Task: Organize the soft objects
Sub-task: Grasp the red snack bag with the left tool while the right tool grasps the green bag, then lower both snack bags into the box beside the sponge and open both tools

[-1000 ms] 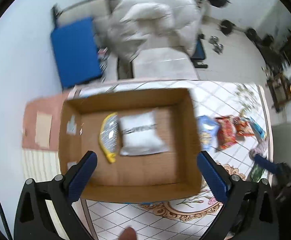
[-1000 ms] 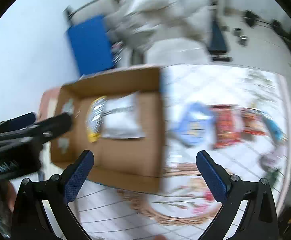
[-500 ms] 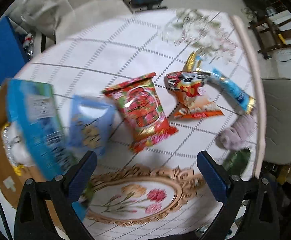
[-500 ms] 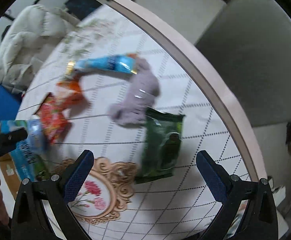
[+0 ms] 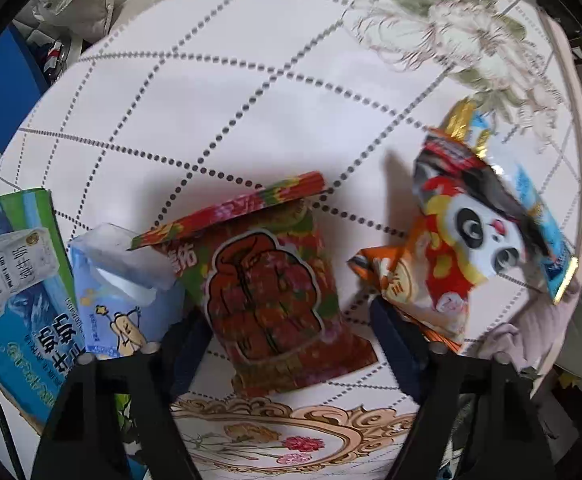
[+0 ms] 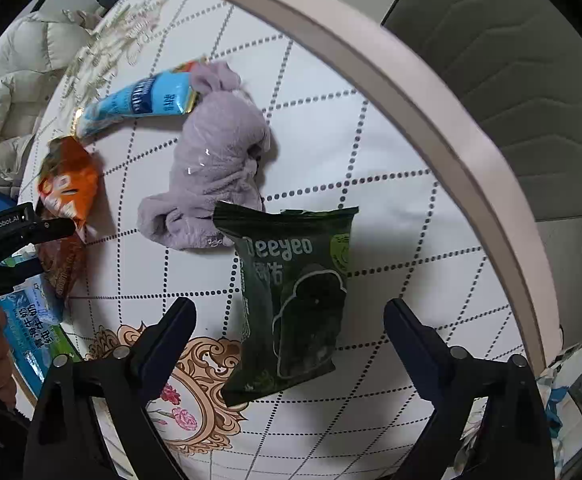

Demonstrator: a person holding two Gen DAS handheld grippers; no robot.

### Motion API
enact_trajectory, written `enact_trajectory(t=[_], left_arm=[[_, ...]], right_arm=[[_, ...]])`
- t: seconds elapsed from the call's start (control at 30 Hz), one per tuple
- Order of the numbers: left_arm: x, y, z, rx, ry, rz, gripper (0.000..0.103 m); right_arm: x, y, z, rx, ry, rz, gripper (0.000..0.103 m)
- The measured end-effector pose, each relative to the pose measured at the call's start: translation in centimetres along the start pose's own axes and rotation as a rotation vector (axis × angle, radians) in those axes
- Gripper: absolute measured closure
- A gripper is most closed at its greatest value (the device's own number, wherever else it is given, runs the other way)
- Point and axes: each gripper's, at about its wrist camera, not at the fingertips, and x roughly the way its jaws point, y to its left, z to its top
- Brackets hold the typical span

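Left claw [image 5: 287, 320] is closing around the red packet [image 5: 269, 292]; only the right view shows the right claw [image 6: 291, 320] closing, still wide, over the green packet [image 6: 295, 300].

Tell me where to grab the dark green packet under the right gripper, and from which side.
Take the dark green packet across its puffy middle, coming straight down from above. It lies flat on the tablecloth, long axis running away from the right gripper, whose closing jaws already straddle its narrow width without touching it. Its top corner overlaps the lilac cloth, so stay lower.
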Motion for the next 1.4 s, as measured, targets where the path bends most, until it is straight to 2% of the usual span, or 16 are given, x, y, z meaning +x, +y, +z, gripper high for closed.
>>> enact_trajectory(t=[0.07, 0.13, 0.2, 0.37, 0.53, 0.6, 0.7, 0.77, 0.9, 1.0, 1.03, 1.13, 1.2, 1.27, 1.3, 1.4], left_arm=[[0.4, 0.4, -0.3, -0.015, -0.004, -0.007, 0.048], [0.4, 0.8, -0.9, -0.017, -0.006, -0.008, 0.053], [0.3, 1.0, -2.2, -0.012, -0.021, 0.003, 0.056], [1.0, 0.9, -9.0, 0.042, -0.036, 0.003, 0.058], [3.0, 1.1, -15.7, 0.062, -0.019, -0.012, 0.059], [3.1, 1.4, -17.1, 0.058, -0.030, -0.017, 0.061], [1.7, 2.0, -19.4, 0.058, -0.073, -0.043, 0.061], [-0.9, 2.8, -20.6, 0.059, -0.128, -0.068, 0.061], [-6.7, 4.8, -22.1, 0.049, -0.234, -0.147, 0.061], [-12.7, 8.7, -22.2, 0.029, -0.321, -0.209, 0.061], [-13.7, 8.4, -21.7, 0.025, -0.338, -0.215, 0.061], [-17.6, 12.6, -21.7, -0.010, -0.397, -0.214, 0.061], [-18.8, 16.3, -21.3, -0.044, -0.419, -0.184, 0.061], [-18.8, 20.9, -20.7, -0.089, -0.431, -0.112, 0.061], [-18.6, 22.7, -20.5, -0.104, -0.428, -0.078, 0.061], [-16.2, 29.6, -19.1, -0.167, -0.377, 0.023, 0.061]], right_arm=[[0.9, 0.2, 0.1, -0.007, 0.022, -0.007, 0.009], [2.0, 0.5, 0.0, -0.011, 0.045, -0.015, 0.022], [3.0, 0.7, -0.3, -0.015, 0.073, -0.026, 0.047], [3.3, 0.6, -2.9, -0.063, 0.064, -0.055, 0.067], [4.3, -0.5, -7.3, -0.108, 0.099, -0.062, 0.068], [4.3, -0.8, -8.7, -0.117, 0.096, -0.071, 0.068], [3.1, -0.5, -9.8, -0.126, 0.083, -0.049, 0.070], [1.1, 0.9, -10.7, -0.167, 0.046, -0.032, 0.070], [-4.7, 5.7, -12.4, -0.292, -0.052, 0.028, 0.070], [-9.2, 10.7, -13.2, -0.394, -0.115, 0.095, 0.070], [-10.2, 12.0, -12.8, -0.416, -0.120, 0.110, 0.070], [-12.5, 18.5, -14.2, -0.523, -0.121, 0.185, 0.070], [-12.6, 22.7, -15.6, -0.586, -0.109, 0.209, 0.070], [-12.0, 26.4, -16.6, -0.635, -0.094, 0.218, 0.070], [-11.2, 29.2, -17.5, -0.665, -0.080, 0.226, 0.070], [-8.5, 34.0, -19.6, -0.723, -0.034, 0.221, 0.070]])
